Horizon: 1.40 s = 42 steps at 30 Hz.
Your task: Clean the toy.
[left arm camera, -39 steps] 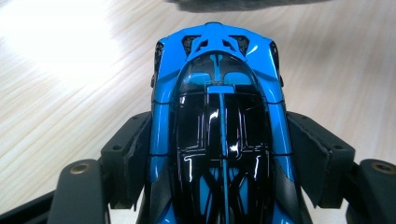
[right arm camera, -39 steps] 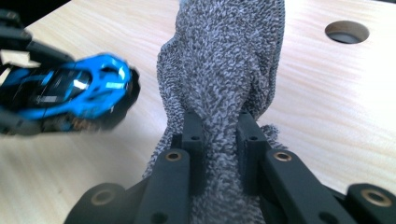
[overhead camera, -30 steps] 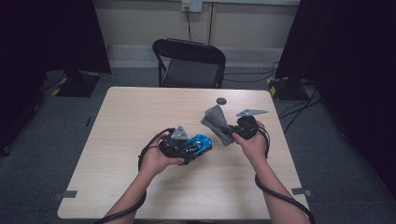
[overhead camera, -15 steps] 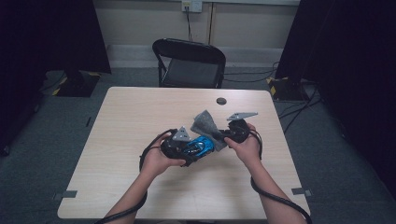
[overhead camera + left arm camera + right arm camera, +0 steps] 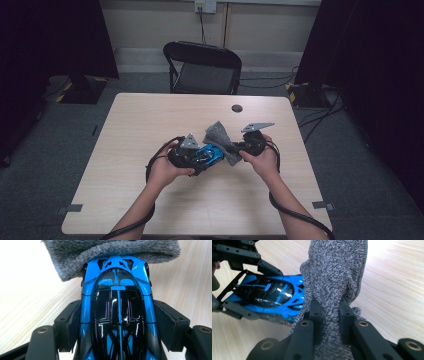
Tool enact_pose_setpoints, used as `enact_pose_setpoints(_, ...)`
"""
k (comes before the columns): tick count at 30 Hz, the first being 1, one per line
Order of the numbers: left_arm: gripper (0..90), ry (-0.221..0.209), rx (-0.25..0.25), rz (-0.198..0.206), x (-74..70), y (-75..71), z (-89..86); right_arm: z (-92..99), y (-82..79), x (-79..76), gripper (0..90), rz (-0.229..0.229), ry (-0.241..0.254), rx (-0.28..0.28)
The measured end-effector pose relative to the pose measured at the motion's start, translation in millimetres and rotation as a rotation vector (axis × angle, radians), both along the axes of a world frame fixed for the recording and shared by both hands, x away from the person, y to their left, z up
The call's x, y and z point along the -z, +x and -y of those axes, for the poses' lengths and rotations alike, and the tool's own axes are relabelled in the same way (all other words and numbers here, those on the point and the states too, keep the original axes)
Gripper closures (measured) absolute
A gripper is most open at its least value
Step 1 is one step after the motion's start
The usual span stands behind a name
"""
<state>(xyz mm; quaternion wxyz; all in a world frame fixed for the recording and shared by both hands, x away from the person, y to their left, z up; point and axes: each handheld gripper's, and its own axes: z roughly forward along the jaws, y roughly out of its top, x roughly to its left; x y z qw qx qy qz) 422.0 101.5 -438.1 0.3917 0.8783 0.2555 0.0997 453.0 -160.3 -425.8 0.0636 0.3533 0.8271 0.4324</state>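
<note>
A blue and black toy car (image 5: 117, 310) sits gripped between the jaws of my left gripper (image 5: 200, 155), just above the table's middle. My right gripper (image 5: 239, 148) is shut on a bunched grey cloth (image 5: 334, 282). The cloth (image 5: 220, 137) rests against one end of the toy car (image 5: 208, 153), and in the left gripper view the cloth (image 5: 112, 252) covers the car's far tip. In the right gripper view the toy car (image 5: 269, 296) lies to the left, with the left gripper's jaws on both its sides.
The light wooden table (image 5: 150, 120) carries a small dark round disc (image 5: 237, 108) near its far edge. A black folding chair (image 5: 202, 67) stands behind the table. Cables trail from both grippers over the table's near edge.
My right gripper has carried the grey cloth leftward until it touches the end of the toy car. The left gripper has kept the car almost still.
</note>
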Motion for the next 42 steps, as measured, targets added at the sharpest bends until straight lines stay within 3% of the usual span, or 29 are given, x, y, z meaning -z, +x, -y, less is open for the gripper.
enact_pose_setpoints(23,28.1,-0.005,-0.12,0.002,3.9,11.8,-27.9,-10.0,-17.3,8.7,76.9,-0.024,0.033,-0.052)
enact_pose_setpoints(35,28.1,-0.011,-0.192,0.0,6.3,18.3,-46.3,-17.8,-27.4,8.9,76.8,-0.025,0.035,-0.104)
enact_pose_setpoints(42,28.1,-0.028,-0.221,0.006,2.8,20.5,-57.2,-11.1,-35.0,8.3,76.9,-0.02,0.019,-0.113)
